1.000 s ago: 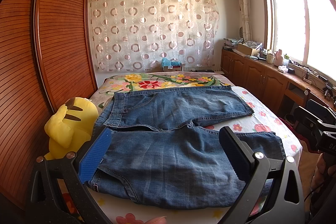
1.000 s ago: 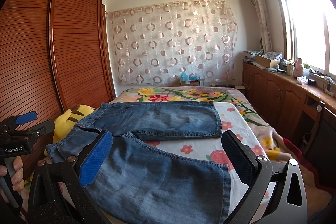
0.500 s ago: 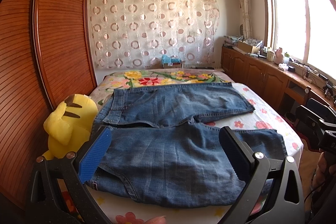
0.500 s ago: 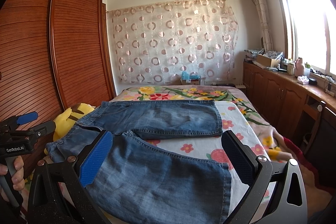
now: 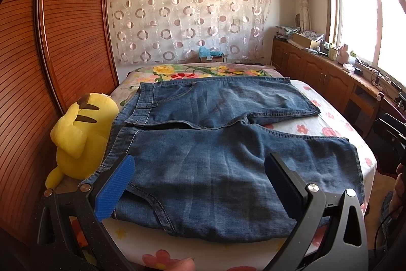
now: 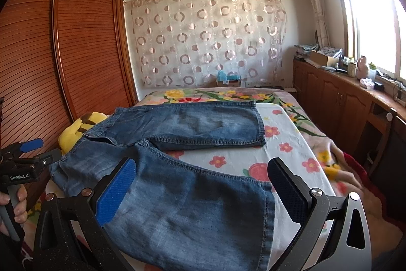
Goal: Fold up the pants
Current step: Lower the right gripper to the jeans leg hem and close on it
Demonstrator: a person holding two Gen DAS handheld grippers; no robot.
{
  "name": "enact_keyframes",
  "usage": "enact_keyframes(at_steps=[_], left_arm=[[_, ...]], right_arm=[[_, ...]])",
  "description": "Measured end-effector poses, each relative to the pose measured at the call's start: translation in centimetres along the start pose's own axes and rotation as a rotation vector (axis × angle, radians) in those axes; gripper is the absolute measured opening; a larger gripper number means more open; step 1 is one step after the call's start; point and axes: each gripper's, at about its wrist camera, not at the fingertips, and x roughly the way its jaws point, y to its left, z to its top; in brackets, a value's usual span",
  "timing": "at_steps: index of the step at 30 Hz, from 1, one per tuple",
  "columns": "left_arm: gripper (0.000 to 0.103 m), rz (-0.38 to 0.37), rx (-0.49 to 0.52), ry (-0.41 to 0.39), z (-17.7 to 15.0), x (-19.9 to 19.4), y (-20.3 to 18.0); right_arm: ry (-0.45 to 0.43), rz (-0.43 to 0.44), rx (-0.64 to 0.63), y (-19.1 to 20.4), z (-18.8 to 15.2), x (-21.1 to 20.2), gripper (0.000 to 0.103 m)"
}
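From the left wrist view, the pants [image 5: 215, 144] lay spread flat on the flowered bed [image 5: 317, 118], waistband toward the yellow plush toy [image 5: 81, 133] by the wooden wardrobe [image 5: 50, 42]; this view showed the whole waist end. The left gripper [image 5: 200, 184] hovered over the near leg, fingers spread wide, gripping nothing.

The right wrist view showed instead both leg hems and the bed's right side. The right gripper [image 6: 203, 189] hung above the near hem, fingers wide apart and empty. At far left, the left gripper was seen, hand-held.

Slatted wardrobe [image 5: 63, 29], circle-print curtain [image 5: 187, 14], sunlit window [image 5: 365, 1]
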Motion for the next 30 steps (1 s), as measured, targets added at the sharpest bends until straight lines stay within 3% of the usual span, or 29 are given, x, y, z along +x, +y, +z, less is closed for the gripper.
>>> enact_keyframes(at_steps=[13,23,30], left_arm=[[0.102,0.032,-0.042,0.092,-2.6,3.5,4.4],[0.102,0.021,-0.090,0.111,-4.2,3.8,8.5],[0.093,0.029,-0.148,0.115,-4.9,4.0,11.5]], right_arm=[[0.077,0.046,-0.021,-0.3,-1.5,2.9,0.103],[0.209,0.066,-0.077,-0.6,-3.3,7.0,0.103],[0.286,0.057,-0.088,-1.1,-4.4,8.7,0.103]])
